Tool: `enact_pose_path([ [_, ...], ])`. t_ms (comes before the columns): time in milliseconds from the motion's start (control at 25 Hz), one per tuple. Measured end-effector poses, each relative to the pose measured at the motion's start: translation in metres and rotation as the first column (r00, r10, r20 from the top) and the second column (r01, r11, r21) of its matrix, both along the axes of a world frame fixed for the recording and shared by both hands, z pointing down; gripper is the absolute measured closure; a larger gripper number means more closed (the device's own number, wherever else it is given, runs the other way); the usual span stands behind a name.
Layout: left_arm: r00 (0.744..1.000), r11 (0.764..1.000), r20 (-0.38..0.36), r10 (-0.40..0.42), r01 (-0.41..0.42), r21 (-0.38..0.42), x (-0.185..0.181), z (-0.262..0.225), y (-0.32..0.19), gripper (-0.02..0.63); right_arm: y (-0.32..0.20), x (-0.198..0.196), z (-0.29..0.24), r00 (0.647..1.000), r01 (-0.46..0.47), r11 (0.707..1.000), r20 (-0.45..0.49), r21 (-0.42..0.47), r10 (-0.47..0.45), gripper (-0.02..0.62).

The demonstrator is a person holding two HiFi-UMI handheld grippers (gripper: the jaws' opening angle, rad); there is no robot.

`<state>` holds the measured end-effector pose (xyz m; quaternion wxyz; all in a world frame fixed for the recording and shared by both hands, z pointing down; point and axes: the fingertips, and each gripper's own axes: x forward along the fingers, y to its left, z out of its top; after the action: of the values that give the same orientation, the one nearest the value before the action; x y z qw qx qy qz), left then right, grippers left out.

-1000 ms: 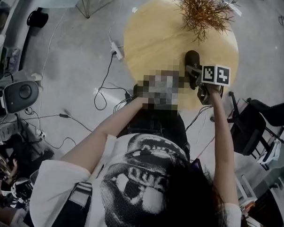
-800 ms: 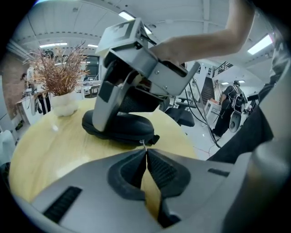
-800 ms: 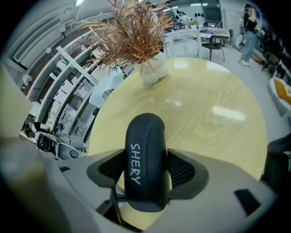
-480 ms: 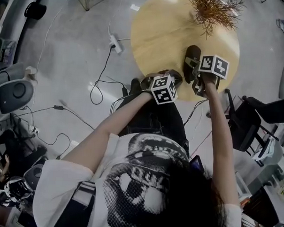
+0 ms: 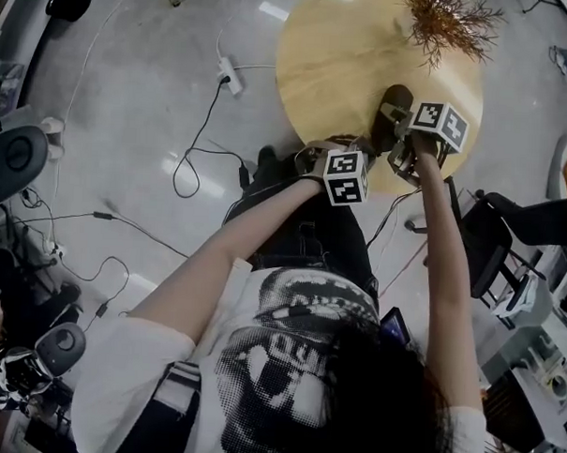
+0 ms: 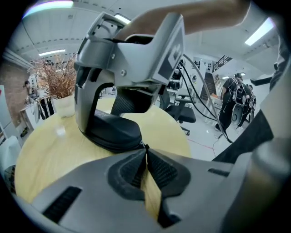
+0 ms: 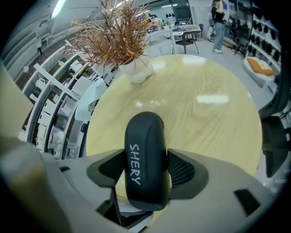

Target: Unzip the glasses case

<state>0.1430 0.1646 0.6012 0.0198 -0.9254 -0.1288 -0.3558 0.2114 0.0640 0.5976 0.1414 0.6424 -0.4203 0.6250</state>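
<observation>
The case (image 7: 145, 159) lies on the round table (image 7: 209, 118), close to the rim on the person's side. The right gripper (image 7: 148, 170) comes down over it and clamps it across the middle, one pad on each long side. The left gripper (image 6: 146, 154) has its tips pressed together right at the case's near end, where a small dark tab (image 6: 145, 146) sticks out. Whether the tab is caught between them is too small to tell. The case looks like a moulded hard shell with a matte skin. It is likely light and stiff enough for a firm squeeze, but apt to skate on the smooth wood if let go. The place to pull is that tab, led round the curved end and along the seam. The right pads probably sit near the seam, so the zip may stall there. The rim is near the left gripper, with only floor beyond. The plant (image 7: 113, 41) stands well apart on the far side, bare wood between.
</observation>
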Motion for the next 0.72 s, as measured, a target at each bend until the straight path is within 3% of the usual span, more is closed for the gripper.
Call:
enact_pose_path([
  [240, 1.000, 0.999, -0.019, 0.007, -0.006, 0.033, -0.002, -0.003, -0.002, 0.588, -0.003, -0.003, -0.003, 0.999, -0.029, 1.000, -0.020, 0.000, 0.029, 0.301],
  [440, 0.999, 1.000, -0.043, 0.010, -0.010, 0.012, -0.008, -0.004, 0.000, 0.588, -0.004, -0.004, 0.001, 1.000, -0.007, 1.000, -0.014, 0.029, 0.007, 0.291],
  [720, 0.997, 0.998, -0.046, -0.068, 0.067, -0.015, -0.040, -0.009, -0.024, 0.588, -0.004, -0.008, -0.002, 0.998, 0.039, 0.992, -0.046, 0.117, -0.034, 0.278],
])
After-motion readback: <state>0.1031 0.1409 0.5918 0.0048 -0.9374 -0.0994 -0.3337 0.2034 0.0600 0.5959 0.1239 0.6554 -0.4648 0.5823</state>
